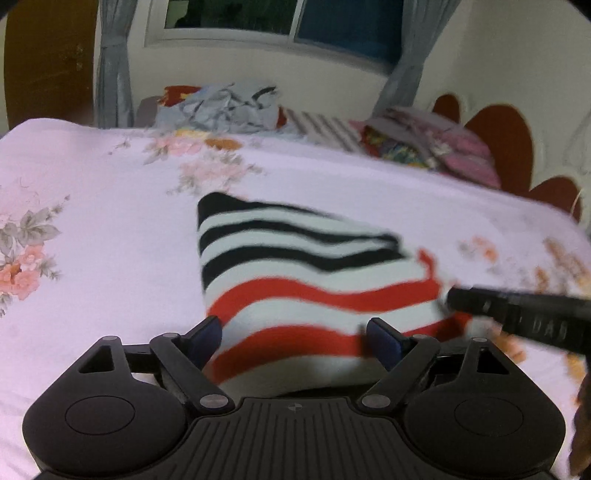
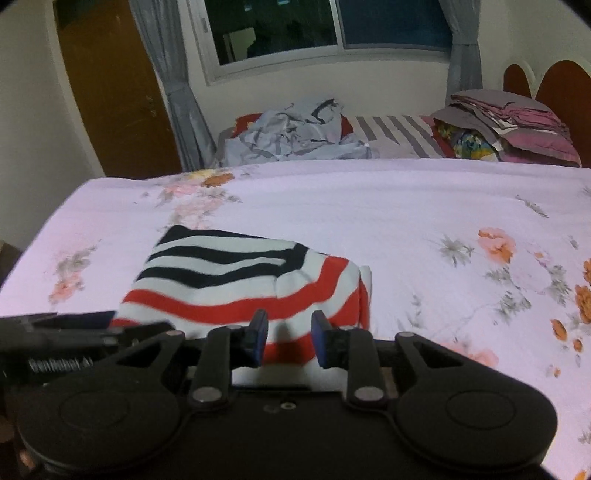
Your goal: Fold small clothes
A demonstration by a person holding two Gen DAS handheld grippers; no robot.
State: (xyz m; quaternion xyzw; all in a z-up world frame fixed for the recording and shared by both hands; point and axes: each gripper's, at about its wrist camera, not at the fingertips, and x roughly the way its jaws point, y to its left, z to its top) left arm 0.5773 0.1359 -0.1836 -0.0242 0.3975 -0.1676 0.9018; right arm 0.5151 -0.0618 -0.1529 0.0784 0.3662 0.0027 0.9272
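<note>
The left wrist camera sat just behind the left tool, low over the bed, and faced forward along the fingers toward the window. The striped garment lay close ahead, between and beyond the fingertips, and the right tool entered from that view's right edge. The right wrist camera rode behind the right tool, equally low and facing the same wall; the garment lay ahead and slightly left, with the left tool at the left edge. Both views shared the garment, bed, window and clothes pile.
</note>
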